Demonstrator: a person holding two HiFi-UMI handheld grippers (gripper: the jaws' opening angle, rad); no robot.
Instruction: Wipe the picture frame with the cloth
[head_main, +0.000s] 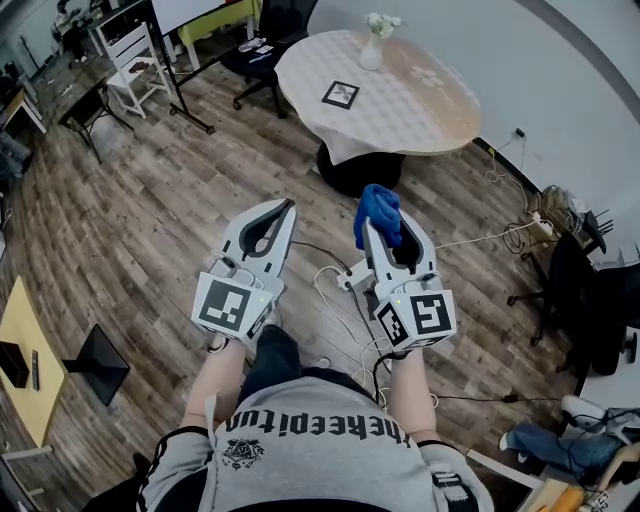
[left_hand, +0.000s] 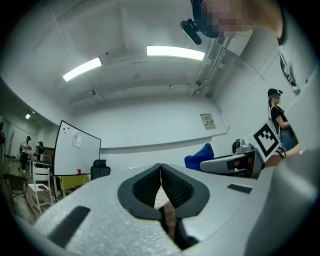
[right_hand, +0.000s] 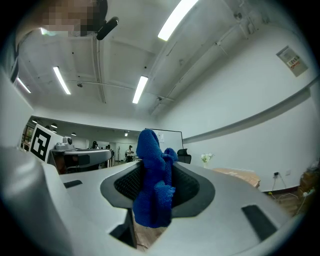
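Floor (head_main: 150, 220): brown wood boards. It fills most of the head view.
Table (head_main: 430, 100): round with a light top. It stands far ahead of the person, well apart from both hand-held grippers.
Person (head_main: 300, 450): seen from above in a grey shirt. Both arms reach forward, with one hand-held gripper in each hand.
Left hand-held gripper (head_main: 289, 204): held over the floor, pointing toward the table. Its jaws are pressed together at the tips and there is nothing between them. Its own view (left_hand: 160, 167) shows the same.
Right hand-held gripper (head_main: 388, 228): held beside the left one, a little nearer the table. Its jaws are squeezed onto the cloth, as its own view (right_hand: 157, 165) shows.
Cords (head_main: 340, 300): thin white and dark lines lying on the floor under the hand-held grippers.
Cloth (head_main: 380, 212): blue and bunched up. It sticks out past the tips of the right jaws and also hangs down between them (right_hand: 150, 190).
Frame (head_main: 341, 94): dark rim with a light middle. It lies flat on the table near its left edge.
Vase (head_main: 371, 50): small and white with pale flowers. It stands on the far side of the table, behind the frame.
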